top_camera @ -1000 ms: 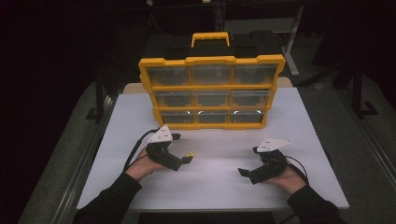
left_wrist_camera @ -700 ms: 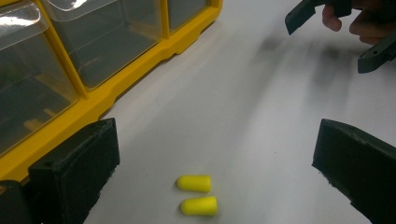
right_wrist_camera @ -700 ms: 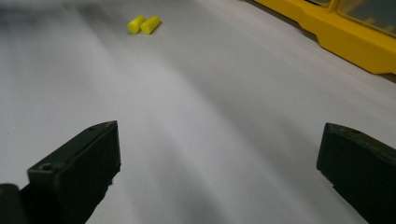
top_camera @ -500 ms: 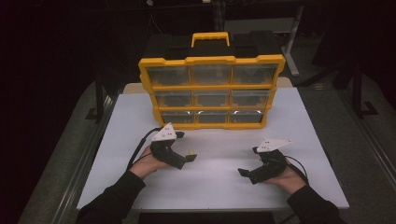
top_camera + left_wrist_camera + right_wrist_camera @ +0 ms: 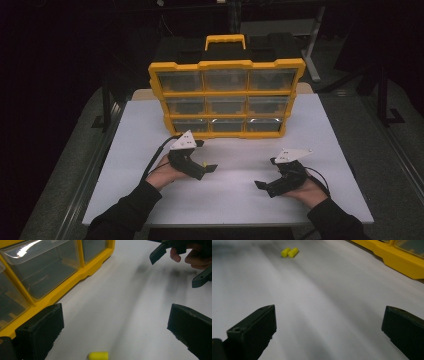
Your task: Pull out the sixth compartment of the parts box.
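Worktop: white, flat, carrying every item listed here. Organiser case: yellow frame, black top with yellow carry handle, upright ahead of both pairs of jaws, its front a three-by-three grid of clear drawers; in the left gripper view its lower corner lies just beside the left jaw, with two clear drawer fronts above that jaw. Left gripper: black body under a grey three-cornered plate, held in the person's left hand, cable looping back over the worktop; jaws released, set wide apart with bare worktop between them, grasping nothing. Right gripper: same build, held in the person's right hand, well apart from the left one; jaws likewise spread and holding nothing, pointed across the worktop toward the left gripper; in the left gripper view it appears far ahead of the jaws, toward the right jaw's side. Earplugs, yellow foam: in the right gripper view two lie touching side by side, far ahead of the jaws and nearer the line of the left jaw; in the left gripper view one lies on the worktop between the open jaws, low at the frame edge, nearer the left jaw, touching neither.
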`<state>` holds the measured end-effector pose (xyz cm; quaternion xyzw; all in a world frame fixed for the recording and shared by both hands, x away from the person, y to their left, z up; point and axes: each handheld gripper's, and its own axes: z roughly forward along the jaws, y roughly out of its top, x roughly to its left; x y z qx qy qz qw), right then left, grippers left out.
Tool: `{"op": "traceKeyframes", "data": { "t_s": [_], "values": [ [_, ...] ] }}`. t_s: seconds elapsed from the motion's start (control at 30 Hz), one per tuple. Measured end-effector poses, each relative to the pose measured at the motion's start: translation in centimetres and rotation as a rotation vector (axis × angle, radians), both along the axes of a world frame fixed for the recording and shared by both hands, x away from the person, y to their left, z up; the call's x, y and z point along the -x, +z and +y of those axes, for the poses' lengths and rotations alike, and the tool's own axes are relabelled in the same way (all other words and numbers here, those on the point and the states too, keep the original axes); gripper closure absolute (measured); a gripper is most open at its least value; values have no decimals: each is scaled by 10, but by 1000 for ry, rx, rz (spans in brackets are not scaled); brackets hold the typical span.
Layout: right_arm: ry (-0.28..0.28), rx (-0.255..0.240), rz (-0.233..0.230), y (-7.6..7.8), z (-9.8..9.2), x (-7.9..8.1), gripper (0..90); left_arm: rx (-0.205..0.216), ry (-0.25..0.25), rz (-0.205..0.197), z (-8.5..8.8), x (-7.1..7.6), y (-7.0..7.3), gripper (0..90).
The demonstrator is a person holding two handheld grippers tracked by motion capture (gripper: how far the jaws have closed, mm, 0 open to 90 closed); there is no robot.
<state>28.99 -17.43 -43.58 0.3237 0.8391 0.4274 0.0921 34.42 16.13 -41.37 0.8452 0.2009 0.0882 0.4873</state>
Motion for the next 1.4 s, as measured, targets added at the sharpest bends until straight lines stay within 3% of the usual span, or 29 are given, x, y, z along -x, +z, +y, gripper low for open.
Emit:
{"op": "traceKeyframes", "data": {
  "t_s": [0.7,1.4],
  "values": [
    [9,-2,-3,0,1,-1,0,-8,-7,0,-17,-9,-2,0],
    [7,-4,1,0,0,-1,0,21,-5,-12,-29,-19,2,1]
  ]
}}
